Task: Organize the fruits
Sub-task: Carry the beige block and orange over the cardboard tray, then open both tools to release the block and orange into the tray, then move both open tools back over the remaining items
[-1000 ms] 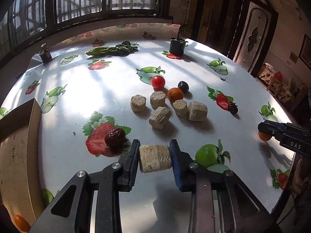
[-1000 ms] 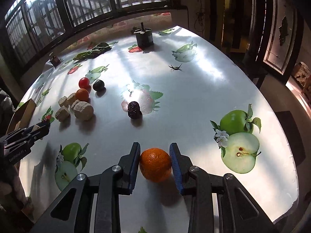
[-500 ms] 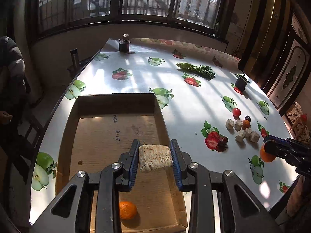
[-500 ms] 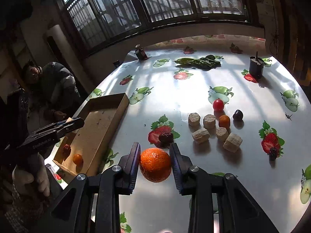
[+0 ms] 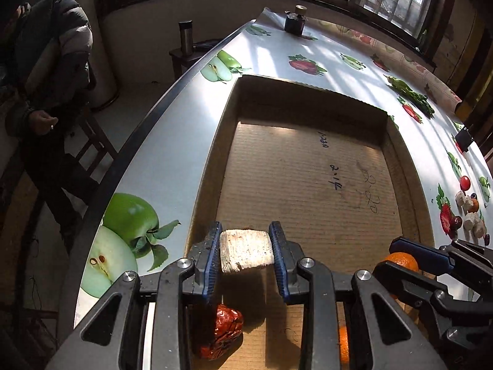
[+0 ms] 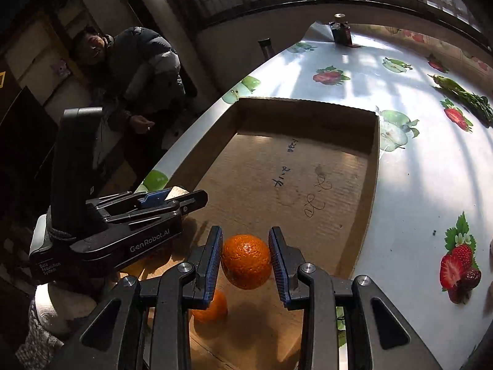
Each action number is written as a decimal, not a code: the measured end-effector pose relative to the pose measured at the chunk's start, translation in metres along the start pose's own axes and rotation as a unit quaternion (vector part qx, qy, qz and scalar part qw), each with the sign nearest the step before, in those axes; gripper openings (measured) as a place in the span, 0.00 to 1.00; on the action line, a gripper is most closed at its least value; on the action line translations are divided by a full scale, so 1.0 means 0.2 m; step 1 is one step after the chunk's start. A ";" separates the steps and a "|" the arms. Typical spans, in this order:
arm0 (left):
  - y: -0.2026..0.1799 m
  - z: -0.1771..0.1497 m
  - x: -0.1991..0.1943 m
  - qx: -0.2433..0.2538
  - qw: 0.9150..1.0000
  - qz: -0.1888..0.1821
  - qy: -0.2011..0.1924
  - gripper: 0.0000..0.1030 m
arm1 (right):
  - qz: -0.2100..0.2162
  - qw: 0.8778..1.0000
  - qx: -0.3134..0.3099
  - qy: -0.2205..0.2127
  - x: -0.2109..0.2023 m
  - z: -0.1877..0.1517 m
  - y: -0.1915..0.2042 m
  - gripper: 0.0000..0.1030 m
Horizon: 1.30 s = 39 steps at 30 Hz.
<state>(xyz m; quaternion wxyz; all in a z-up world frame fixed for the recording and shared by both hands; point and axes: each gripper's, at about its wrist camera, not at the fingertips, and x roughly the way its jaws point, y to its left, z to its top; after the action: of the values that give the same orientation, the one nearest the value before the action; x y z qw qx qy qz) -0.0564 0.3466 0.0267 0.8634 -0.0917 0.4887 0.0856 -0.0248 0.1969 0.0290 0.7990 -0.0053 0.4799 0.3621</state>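
Note:
My left gripper (image 5: 246,251) is shut on a pale ridged chunk (image 5: 246,249) and holds it above the near end of the cardboard tray (image 5: 406,166). A red dried date (image 5: 223,334) and a small orange (image 5: 343,343) lie in the tray below. My right gripper (image 6: 245,257) is shut on an orange (image 6: 246,260), held above the tray (image 6: 374,166) over another small orange (image 6: 212,306). The left gripper (image 6: 172,199) shows to the left in the right wrist view; the right gripper (image 5: 409,257) shows at the right in the left wrist view.
Several pale chunks and small fruits (image 5: 470,206) lie on the fruit-print tablecloth (image 5: 172,154) right of the tray. A dark cup (image 5: 294,23) stands at the far end. Green leaves (image 6: 462,94) lie far right. A seated person (image 6: 138,58) is left of the table edge.
Both grippers have swung from the loose fruit pile to the cardboard tray and come down low over its near end, each still holding its item.

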 end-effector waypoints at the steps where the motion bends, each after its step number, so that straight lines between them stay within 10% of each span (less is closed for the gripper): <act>1: 0.00 0.00 0.00 0.002 1.000 0.003 0.000 0.29 | -0.002 1.000 -0.002 0.005 0.03 -0.01 0.00 0.33; 14: -0.02 -0.04 -0.03 0.000 1.000 0.017 -0.005 0.34 | -0.042 0.998 -0.055 0.003 0.10 -0.07 0.09 0.34; 25: -0.03 -0.02 -0.49 -0.057 0.992 0.006 -0.116 0.65 | -0.050 0.994 -0.068 -0.071 -0.23 -0.11 0.12 0.54; 39: -0.82 -0.08 -0.52 0.068 0.985 -0.108 -0.113 0.71 | -0.119 0.984 0.057 -0.124 -0.74 -0.36 -0.47 0.59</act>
<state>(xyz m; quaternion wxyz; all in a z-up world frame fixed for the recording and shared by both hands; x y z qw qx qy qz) -0.0827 0.1771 0.1196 0.9213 -0.0746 0.3803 -0.0316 -0.0664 0.0159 0.0722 0.8886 0.0283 0.3931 0.2347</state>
